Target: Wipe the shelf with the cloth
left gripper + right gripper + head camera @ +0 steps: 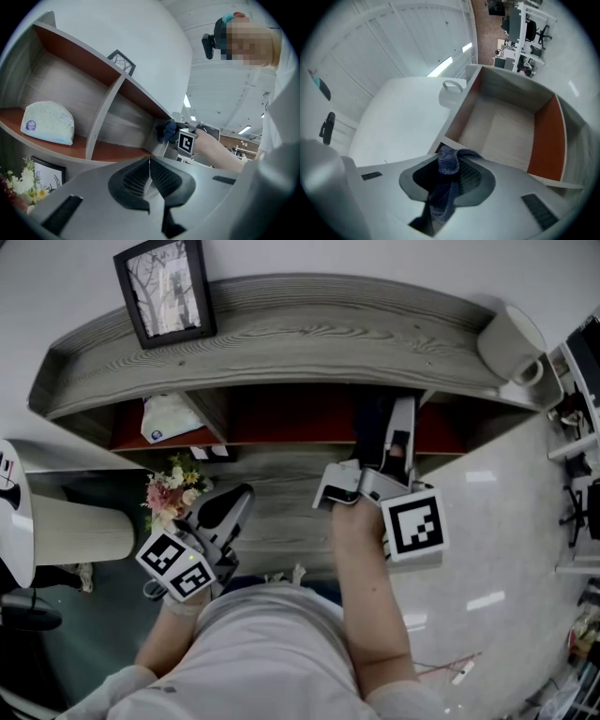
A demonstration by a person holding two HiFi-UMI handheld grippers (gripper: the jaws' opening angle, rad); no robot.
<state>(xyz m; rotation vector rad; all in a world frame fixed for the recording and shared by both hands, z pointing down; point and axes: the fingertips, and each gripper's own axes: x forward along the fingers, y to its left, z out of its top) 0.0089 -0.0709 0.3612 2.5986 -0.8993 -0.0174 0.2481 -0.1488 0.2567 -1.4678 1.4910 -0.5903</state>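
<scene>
Nearest your body, your left gripper (150, 161) hung low in front of the shelf (309, 329). Its jaws were pressed together with nothing between them, and it touched nothing. It pointed toward the left compartment. Just beside it stood a small bunch of flowers (172, 488), with a pale cylinder (75, 529) further out on your left.

Your right gripper (453, 159) was stretched forward past the left one. Its jaws were narrowed to a pinch on the cloth (446, 180). The dark blue cloth ran up between the pads and bunched out beyond the tips. It sat at the mouth of the right compartment (506, 131); whether it pressed on the wood could not be told from any view. That compartment showed pale wood grain on one face and reddish-brown on another.

Further in, the left compartment held a soft white pack (169, 418) lying on its reddish board.

Farthest off, on the shelf's top board, a black-framed picture (164, 292) stood near the left end. A white mug (511, 343) sat at the right end, well apart from it
</scene>
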